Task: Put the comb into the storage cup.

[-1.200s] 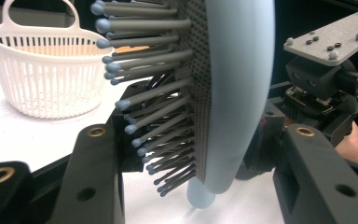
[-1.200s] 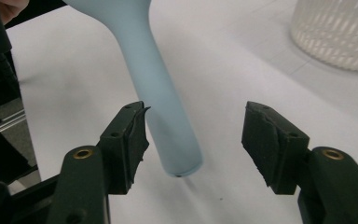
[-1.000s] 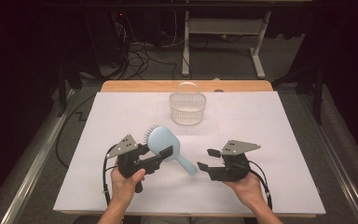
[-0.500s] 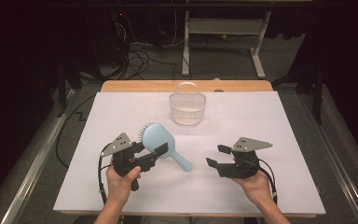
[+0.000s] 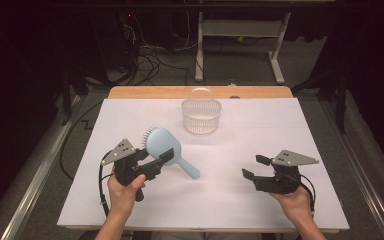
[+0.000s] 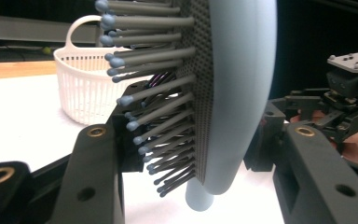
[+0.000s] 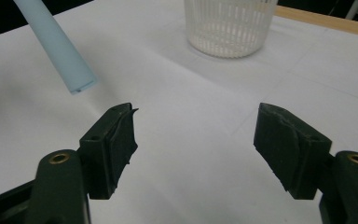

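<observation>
The basket (image 5: 201, 116) stands on the table (image 5: 280, 140), behind the hairbrush (image 5: 166, 150).

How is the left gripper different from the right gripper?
The left gripper is shut on the blue hairbrush; the right gripper holds nothing, its jaws wide and just opening further. The left gripper is close to the white basket, the right gripper farther off. Both are black and hand-held.

The right gripper (image 7: 196, 140) has just been opening its jaws, with nothing between them above the white table (image 7: 191, 93). A pale blue brush handle (image 7: 58, 49) slants at upper left; a white basket (image 7: 230, 25) stands beyond.
</observation>
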### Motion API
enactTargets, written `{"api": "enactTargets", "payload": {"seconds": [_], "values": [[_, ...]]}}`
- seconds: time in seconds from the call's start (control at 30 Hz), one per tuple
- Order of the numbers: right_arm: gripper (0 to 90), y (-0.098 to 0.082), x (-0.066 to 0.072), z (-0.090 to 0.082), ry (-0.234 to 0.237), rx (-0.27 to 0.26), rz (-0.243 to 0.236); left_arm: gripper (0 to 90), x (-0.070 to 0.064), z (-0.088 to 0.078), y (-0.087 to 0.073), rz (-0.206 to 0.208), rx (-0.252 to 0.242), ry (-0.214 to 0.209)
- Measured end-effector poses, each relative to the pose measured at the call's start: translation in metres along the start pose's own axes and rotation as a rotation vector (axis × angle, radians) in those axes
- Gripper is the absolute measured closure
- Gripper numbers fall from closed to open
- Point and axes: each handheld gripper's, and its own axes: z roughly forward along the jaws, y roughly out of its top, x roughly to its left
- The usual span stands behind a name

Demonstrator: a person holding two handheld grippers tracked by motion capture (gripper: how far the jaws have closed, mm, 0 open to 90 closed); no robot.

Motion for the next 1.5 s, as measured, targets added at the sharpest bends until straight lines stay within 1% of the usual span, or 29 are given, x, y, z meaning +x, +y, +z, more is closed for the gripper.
{"api": "enactTargets", "payload": {"seconds": [0.17, 0.23, 0.27, 0.3, 0.33, 0.43, 0.53, 0.63, 0.77, 0.83, 0.93, 0.97, 1.07, 1.13, 1.23, 1.4, 1.5], "values": [[28.3, -0.013, -0.01, -0.01, -0.024, -0.024, 0.031, 51.0, 0.003, 0.0, 0.004, 0.002, -0.001, 0.015], [29.3, -0.019, -0.013, -0.016, -0.043, -0.049, 0.019, 50.9, 0.003, -0.001, 0.005, 0.007, 0.004, 0.024], [29.4, -0.021, -0.014, -0.018, -0.045, -0.057, 0.02, 50.9, 0.004, -0.001, 0.005, 0.008, 0.006, 0.03], [29.4, -0.026, -0.019, -0.023, -0.056, -0.064, 0.026, 50.9, 0.005, -0.002, 0.005, 0.007, 0.009, 0.038], [29.4, -0.026, -0.019, -0.023, -0.056, -0.064, 0.026, 50.9, 0.006, -0.002, 0.006, 0.006, 0.009, 0.042], [29.5, -0.033, -0.025, -0.028, -0.064, -0.063, 0.046, 50.9, 0.008, -0.003, 0.007, -0.002, 0.005, 0.05], [29.5, -0.041, -0.029, -0.033, -0.079, -0.077, 0.06, 50.9, 0.009, -0.003, 0.008, -0.006, -0.001, 0.059], [29.3, -0.047, -0.033, -0.036, -0.074, -0.086, 0.094, 50.9, 0.011, -0.003, 0.009, -0.007, -0.004, 0.063], [28.4, -0.056, -0.037, -0.039, -0.077, -0.091, 0.117, 51.0, 0.014, -0.001, 0.012, -0.011, -0.012, 0.066], [27.9, -0.059, -0.038, -0.04, -0.08, -0.097, 0.131, 50.9, 0.016, 0.001, 0.014, -0.022, -0.018, 0.062], [27.2, -0.062, -0.037, -0.04, -0.082, -0.103, 0.132, 50.9, 0.018, 0.003, 0.017, -0.03, -0.021, 0.068], [26.6, -0.062, -0.036, -0.039, -0.081, -0.104, 0.127, 50.9, 0.018, 0.004, 0.017, -0.029, -0.021, 0.068], [25.1, -0.061, -0.033, -0.039, -0.1, -0.11, 0.107, 50.9, 0.019, 0.006, 0.02, -0.025, -0.018, 0.074], [24.9, -0.061, -0.032, -0.039, -0.099, -0.117, 0.105, 50.9, 0.02, 0.008, 0.022, -0.018, -0.018, 0.08], [24.6, -0.063, -0.03, -0.039, -0.093, -0.128, 0.118, 50.8, 0.021, 0.01, 0.026, -0.017, -0.018, 0.085], [24.7, -0.065, -0.027, -0.035, -0.078, -0.121, 0.115, 50.8, 0.023, 0.014, 0.031, -0.007, -0.008, 0.095], [24.7, -0.065, -0.026, -0.034, -0.076, -0.122, 0.106, 50.8, 0.024, 0.017, 0.036, -0.013, -0.01, 0.093]]}}
